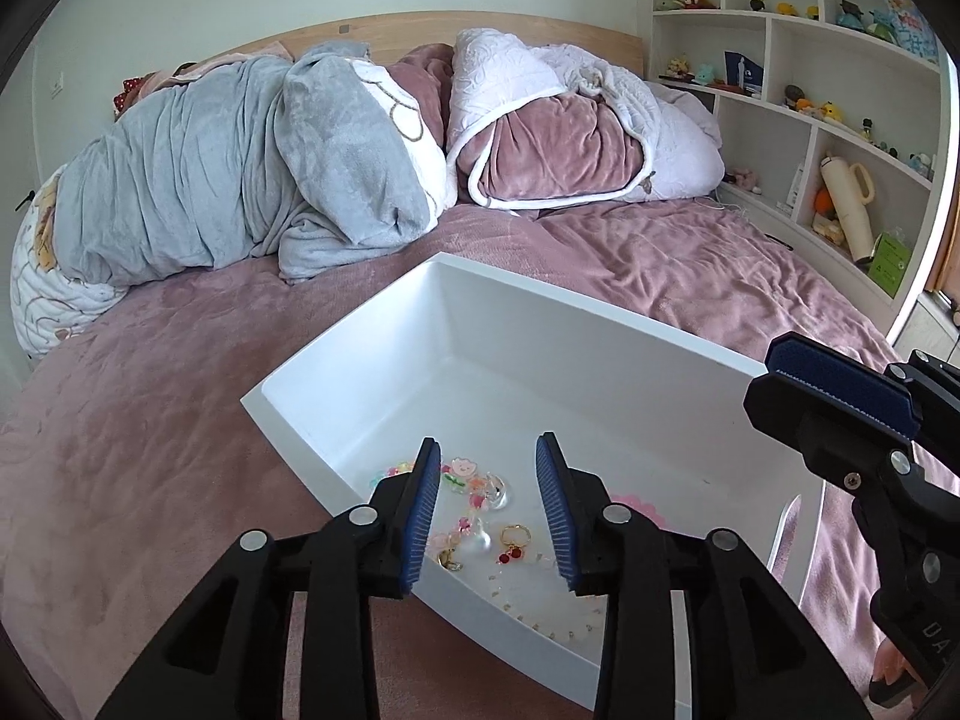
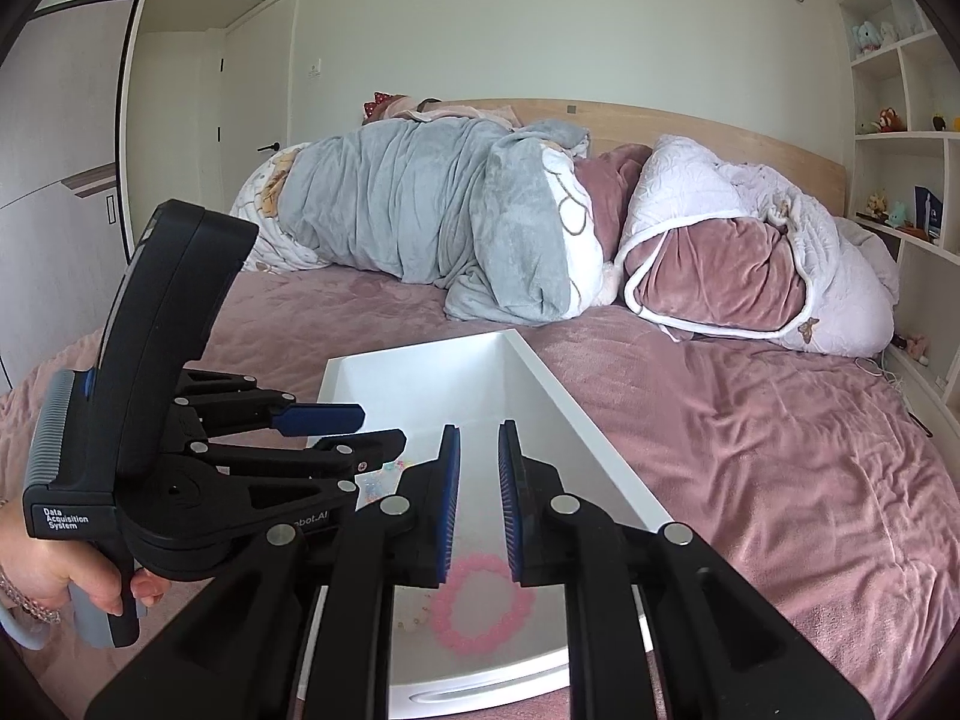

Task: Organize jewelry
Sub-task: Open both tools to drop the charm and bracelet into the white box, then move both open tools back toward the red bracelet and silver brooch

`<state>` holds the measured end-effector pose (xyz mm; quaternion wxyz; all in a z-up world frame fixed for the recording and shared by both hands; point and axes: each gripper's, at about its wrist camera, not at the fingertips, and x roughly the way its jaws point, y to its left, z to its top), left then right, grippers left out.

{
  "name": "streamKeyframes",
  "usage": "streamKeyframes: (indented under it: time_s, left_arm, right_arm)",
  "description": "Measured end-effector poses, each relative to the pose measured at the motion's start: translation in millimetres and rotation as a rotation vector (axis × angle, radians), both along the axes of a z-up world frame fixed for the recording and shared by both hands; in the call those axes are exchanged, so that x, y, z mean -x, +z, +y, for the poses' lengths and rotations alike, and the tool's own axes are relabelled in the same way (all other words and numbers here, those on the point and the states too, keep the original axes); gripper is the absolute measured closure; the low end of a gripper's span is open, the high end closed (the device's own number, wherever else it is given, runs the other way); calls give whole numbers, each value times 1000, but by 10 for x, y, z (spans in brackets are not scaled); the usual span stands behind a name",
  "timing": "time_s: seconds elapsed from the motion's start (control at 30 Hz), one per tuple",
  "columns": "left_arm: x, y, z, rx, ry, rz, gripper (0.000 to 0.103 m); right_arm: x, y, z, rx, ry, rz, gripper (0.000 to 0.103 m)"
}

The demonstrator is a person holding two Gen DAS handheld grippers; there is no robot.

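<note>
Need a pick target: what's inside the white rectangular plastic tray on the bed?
Inside the white rectangular plastic tray: small colourful charms, a gold ring with red cherries, a pale bead string and a pink beaded bracelet. The left gripper and right gripper hide some floor.

The bed (image 1: 690, 264), under a pink sheet, carries a white tray (image 1: 360, 360); behind the tray lie a grey blanket (image 1: 210, 180) and what looks like a rolled pink-and-white quilt (image 1: 558, 138).
</note>
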<state>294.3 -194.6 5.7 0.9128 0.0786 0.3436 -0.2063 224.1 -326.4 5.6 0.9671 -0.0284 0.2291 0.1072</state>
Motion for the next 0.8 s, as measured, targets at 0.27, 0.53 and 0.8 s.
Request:
streamKeyframes:
  time_s: [0.27, 0.53, 0.8]
  left_arm:
    - [154, 250, 175, -17, 40, -102, 48]
    - [366, 579, 539, -30, 89, -194, 36]
    - [646, 835, 1104, -42, 160, -248, 26]
  right_arm:
    - [58, 21, 24, 26, -15, -31, 55]
    - [211, 121, 70, 53, -29, -109, 43]
    - [354, 182, 156, 68, -16, -159, 37]
